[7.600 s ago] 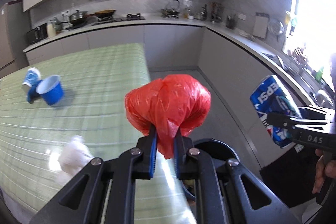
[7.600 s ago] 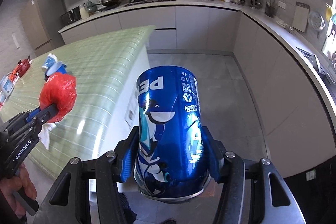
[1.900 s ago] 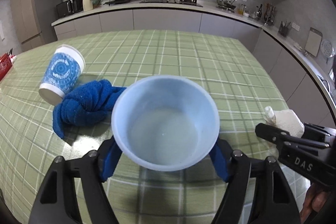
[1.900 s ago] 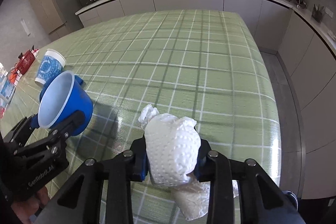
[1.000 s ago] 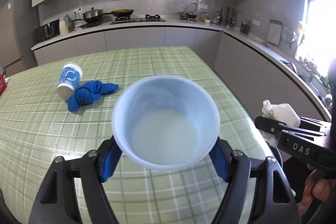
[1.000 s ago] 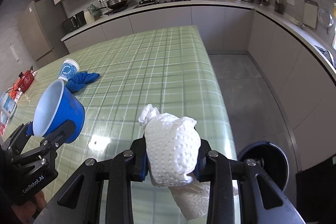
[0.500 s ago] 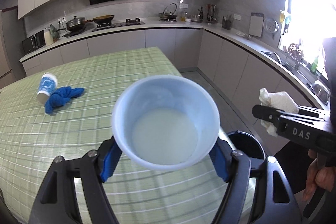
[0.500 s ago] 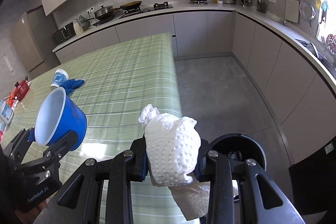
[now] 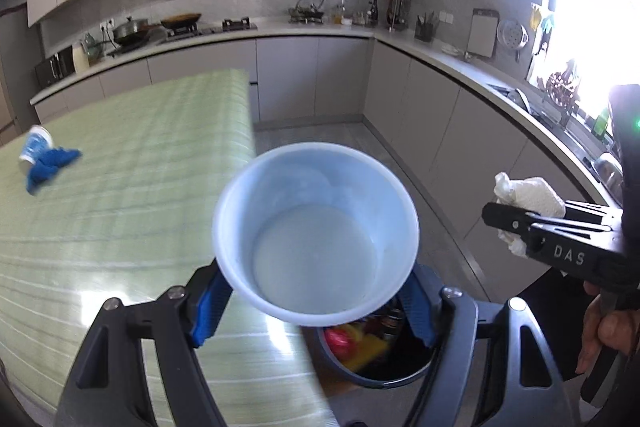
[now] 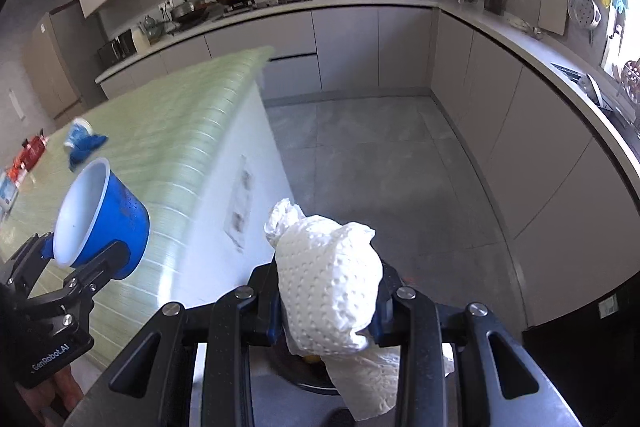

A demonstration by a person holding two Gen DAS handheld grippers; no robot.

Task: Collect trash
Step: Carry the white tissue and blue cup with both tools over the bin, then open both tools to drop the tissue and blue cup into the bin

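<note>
Left tool [image 9: 316, 301]: clamped on the blue cup [image 9: 316, 227], its blue pads pressed to the cup's sides; mouth turned toward the camera, inside looks empty
Right tool [image 10: 326, 307]: closed tight on the crumpled paper towel [image 10: 328, 283], a loose tail of it hanging below the pads
Bin [image 9: 376, 359]: dark round bin on the floor just off the worktop's near corner; red and yellow rubbish lies in it; in the right wrist view only a sliver of its rim shows under the towel
Where the trash is: cup held above the bin's rim on the worktop side, partly over the green checked worktop [image 9: 120, 195]; towel held off to the right of the cup, and by the right wrist view roughly above the bin
Left on the worktop: a paper cup [image 9: 34, 145] lying against a blue cloth [image 9: 50, 165] at the far left, well apart from both tools
Step, as I judge it: carrying both items to the drop, release not yet made
Risk, cup: let go while partly over the worktop edge, it could strike the edge or the bin rim and bounce to the floor
Risk, towel: the hanging tail could snag on a pad as the tool opens and fall late, outside the bin
Risk, view: each tool's load hides the bin mouth from its own camera, so aim is hard to check
Risk, crowding: both tools close over one opening could knock together
</note>
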